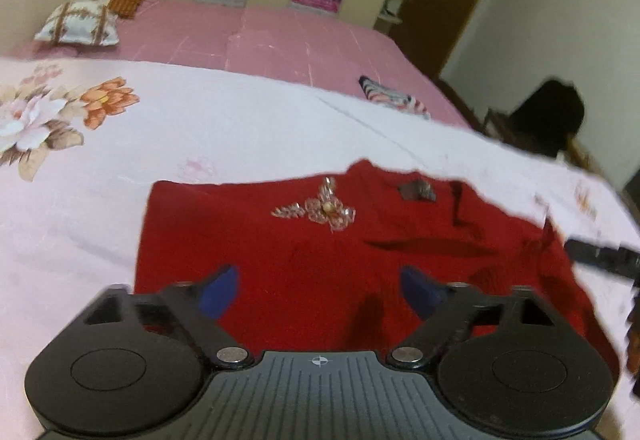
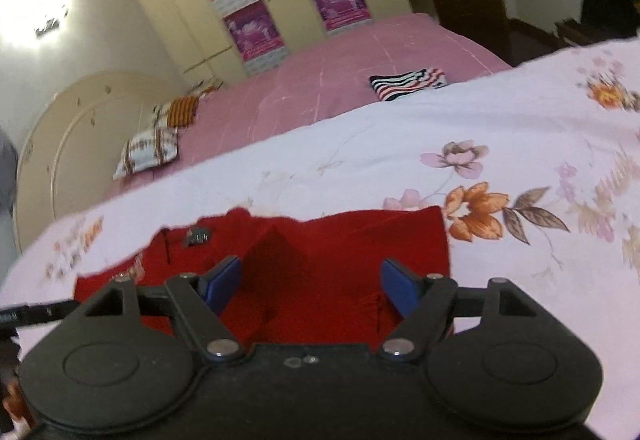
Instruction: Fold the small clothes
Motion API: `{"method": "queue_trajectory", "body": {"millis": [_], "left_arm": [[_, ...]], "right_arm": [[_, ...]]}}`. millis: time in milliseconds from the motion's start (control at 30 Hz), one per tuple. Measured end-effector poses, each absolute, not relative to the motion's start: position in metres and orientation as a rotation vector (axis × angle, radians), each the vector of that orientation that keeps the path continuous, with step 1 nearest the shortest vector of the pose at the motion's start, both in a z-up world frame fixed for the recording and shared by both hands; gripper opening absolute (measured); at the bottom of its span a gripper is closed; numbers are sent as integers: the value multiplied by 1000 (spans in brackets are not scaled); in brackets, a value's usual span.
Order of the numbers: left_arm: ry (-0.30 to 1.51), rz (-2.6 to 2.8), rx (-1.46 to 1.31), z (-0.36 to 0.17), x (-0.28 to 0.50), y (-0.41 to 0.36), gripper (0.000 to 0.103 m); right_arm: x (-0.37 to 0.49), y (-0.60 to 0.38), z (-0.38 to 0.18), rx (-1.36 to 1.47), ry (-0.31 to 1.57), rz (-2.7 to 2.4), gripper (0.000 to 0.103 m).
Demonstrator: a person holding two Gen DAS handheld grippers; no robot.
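The small red knitted garment with a beaded flower motif is laid flat on the white floral bed sheet, roughly squared, apparently part-folded; further folds are judged to remain. A striped folded cloth is set well apart on the pink bedspread. The left claw and right claw are released, nothing gripped. Ample clear sheet is seen around the garment edges.
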State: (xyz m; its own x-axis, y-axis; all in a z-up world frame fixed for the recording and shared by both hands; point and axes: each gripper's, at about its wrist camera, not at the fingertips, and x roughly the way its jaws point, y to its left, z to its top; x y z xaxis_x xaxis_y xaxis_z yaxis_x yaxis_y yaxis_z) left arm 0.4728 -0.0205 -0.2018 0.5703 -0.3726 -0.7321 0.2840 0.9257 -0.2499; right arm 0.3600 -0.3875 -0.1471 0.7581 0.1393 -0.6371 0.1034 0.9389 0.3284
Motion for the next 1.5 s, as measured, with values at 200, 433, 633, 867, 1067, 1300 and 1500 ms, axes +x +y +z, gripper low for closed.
{"method": "queue_trajectory", "body": {"millis": [200, 433, 633, 867, 1067, 1300, 1500], "left_arm": [[892, -402, 9, -206, 469, -33, 31], [813, -424, 50, -192, 450, -34, 8], [716, -388, -41, -166, 455, -21, 8], [757, -332, -23, -178, 485, -23, 8], [826, -394, -21, -187, 474, -19, 9], [883, -398, -18, -196, 473, -19, 9], [769, -353, 29, -189, 451, -19, 103]], "right_arm": [[380, -366, -155, 227, 747, 72, 49], [381, -345, -155, 55, 759, 95, 1], [371, -355, -130, 106, 651, 45, 1], [390, -374, -143, 146, 748, 61, 58], [396, -368, -167, 156, 820, 101, 52], [388, -351, -160, 99, 801, 122, 12], [372, -357, -150, 164, 749, 123, 12]]}}
